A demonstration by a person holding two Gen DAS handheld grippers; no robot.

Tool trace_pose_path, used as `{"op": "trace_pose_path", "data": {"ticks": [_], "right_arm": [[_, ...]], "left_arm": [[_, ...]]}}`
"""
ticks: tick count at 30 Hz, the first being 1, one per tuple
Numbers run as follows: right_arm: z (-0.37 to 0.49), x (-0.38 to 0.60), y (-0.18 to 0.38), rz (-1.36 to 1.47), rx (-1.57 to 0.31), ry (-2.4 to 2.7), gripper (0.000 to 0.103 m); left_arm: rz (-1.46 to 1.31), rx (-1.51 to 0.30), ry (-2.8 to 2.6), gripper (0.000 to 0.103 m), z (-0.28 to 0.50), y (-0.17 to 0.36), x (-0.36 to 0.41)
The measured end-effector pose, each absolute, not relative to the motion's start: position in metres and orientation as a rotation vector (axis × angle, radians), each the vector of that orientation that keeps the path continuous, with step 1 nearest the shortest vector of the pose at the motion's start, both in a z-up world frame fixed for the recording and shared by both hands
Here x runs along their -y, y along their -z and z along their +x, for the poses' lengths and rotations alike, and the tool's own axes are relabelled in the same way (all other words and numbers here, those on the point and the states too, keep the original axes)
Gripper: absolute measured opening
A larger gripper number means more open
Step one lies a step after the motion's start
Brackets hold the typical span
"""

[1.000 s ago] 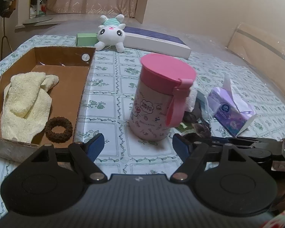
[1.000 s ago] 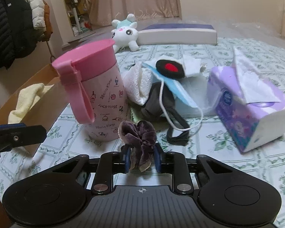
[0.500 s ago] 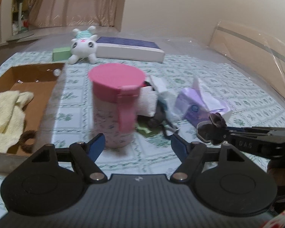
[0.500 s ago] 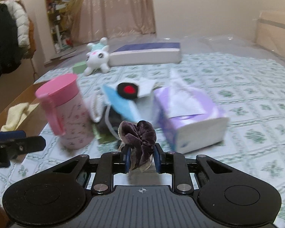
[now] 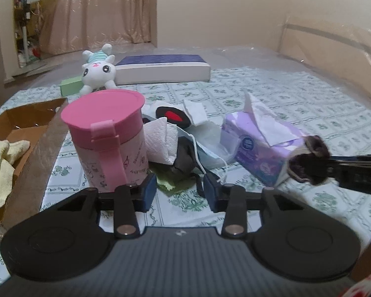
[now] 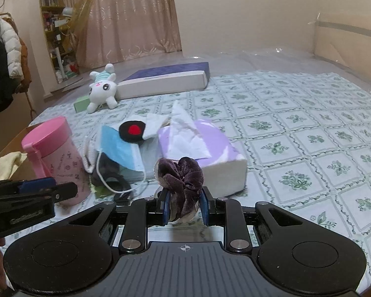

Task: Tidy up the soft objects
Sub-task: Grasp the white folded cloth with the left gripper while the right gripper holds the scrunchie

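A purple velvet scrunchie [image 6: 179, 175] is pinched between the pads of my right gripper [image 6: 184, 205], above the tablecloth in front of a lilac tissue pack [image 6: 200, 146]. In the left wrist view the same scrunchie [image 5: 309, 159] hangs at the right edge on the right gripper's tip. My left gripper [image 5: 180, 193] is closing with nothing between its fingers, just before a pile of a white paper towel [image 5: 160, 141], a blue face mask [image 6: 118, 148], a black patch with a red spot [image 6: 132, 131] and dark cloth. A cardboard box [image 5: 32, 128] at the left holds a yellow towel [image 5: 0, 158].
A pink lidded cup [image 5: 106, 133] stands between the box and the pile. At the far side lie a white plush bunny [image 5: 99, 69], a green block [image 5: 70, 85] and a flat white and blue box [image 5: 163, 68]. A plastic-wrapped board runs along the right.
My left gripper has swung right from the box toward the pile and its jaws have narrowed. The right gripper has lifted back from the pile with the scrunchie still in it.
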State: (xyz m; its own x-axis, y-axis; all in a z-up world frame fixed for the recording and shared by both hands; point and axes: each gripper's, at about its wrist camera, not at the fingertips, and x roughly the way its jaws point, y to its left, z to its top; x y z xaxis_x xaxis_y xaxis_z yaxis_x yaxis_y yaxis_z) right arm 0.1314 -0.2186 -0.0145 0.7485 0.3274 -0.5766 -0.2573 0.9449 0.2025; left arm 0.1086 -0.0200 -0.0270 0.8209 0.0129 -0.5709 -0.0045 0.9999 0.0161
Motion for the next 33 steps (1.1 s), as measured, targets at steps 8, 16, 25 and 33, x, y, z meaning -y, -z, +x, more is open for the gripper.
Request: {"op": "trace_pose_path", "data": {"ticks": [8, 16, 25, 33], "right_arm": [[0.143, 0.238, 0.022, 0.133, -0.662, -0.327, 0.025], [0.156, 0.253, 0.027, 0.141, -0.670, -0.341, 0.025], [0.164, 0.261, 0.035, 0.161, -0.681, -0.349, 0.025], [0.165, 0.266, 0.035, 0.168, -0.678, -0.345, 0.025]], "left_arm": [[0.096, -0.592, -0.166, 0.037, 0.138, 0.039, 0.042], [0.098, -0.569, -0.281, 0.037, 0.163, 0.055, 0.057], [0.103, -0.523, -0.359, 0.035, 0.177, 0.059, 0.062], [0.085, -0.532, -0.364, 0.021, 0.185, 0.061, 0.062]]}}
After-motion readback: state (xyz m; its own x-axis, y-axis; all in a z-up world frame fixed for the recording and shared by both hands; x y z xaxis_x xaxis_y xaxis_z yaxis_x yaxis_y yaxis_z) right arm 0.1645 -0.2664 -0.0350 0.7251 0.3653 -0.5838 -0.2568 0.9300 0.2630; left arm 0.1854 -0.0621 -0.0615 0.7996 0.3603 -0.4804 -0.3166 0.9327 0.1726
